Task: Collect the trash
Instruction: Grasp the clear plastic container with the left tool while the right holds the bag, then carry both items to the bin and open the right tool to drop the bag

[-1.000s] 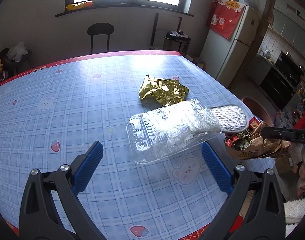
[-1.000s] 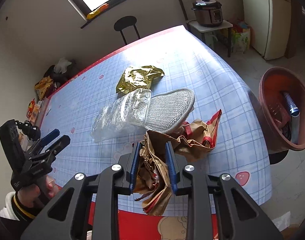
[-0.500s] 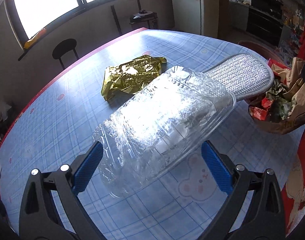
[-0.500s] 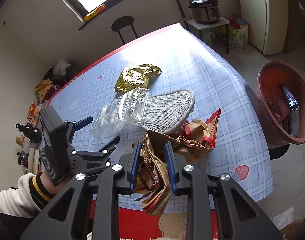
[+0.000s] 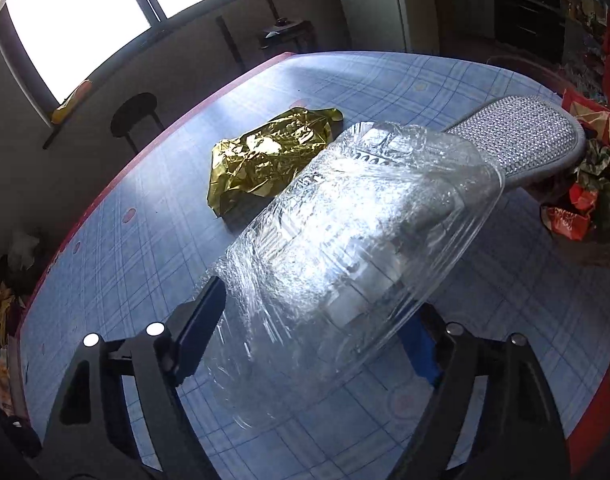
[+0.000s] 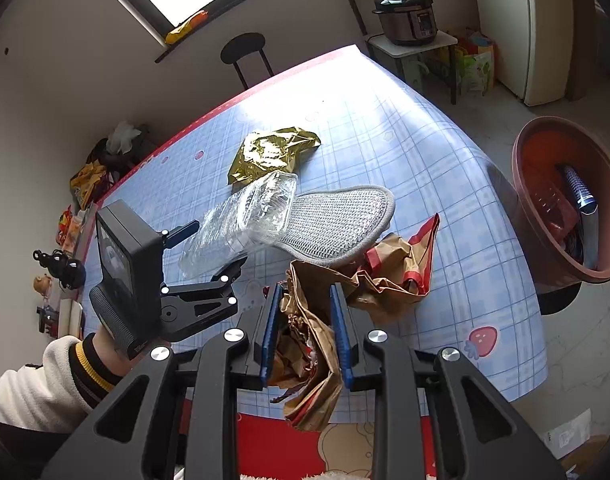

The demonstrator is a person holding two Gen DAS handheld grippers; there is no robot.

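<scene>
Table (image 5: 145,264): clear container (image 5: 345,240) between jaws

Glossy clear plastic container (image 5: 357,248), crinkled

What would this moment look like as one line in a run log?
left tool: closing around plastic tray | right tool: shut on paper bag | foil wrapper, insole: on table

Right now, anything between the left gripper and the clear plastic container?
Nothing visible. The clear plastic container already sits between the jaws of the left gripper, which are closing around its near end. Its far end lies on the grey insole. The gold foil wrapper lies off to the side, out of the way.
</scene>
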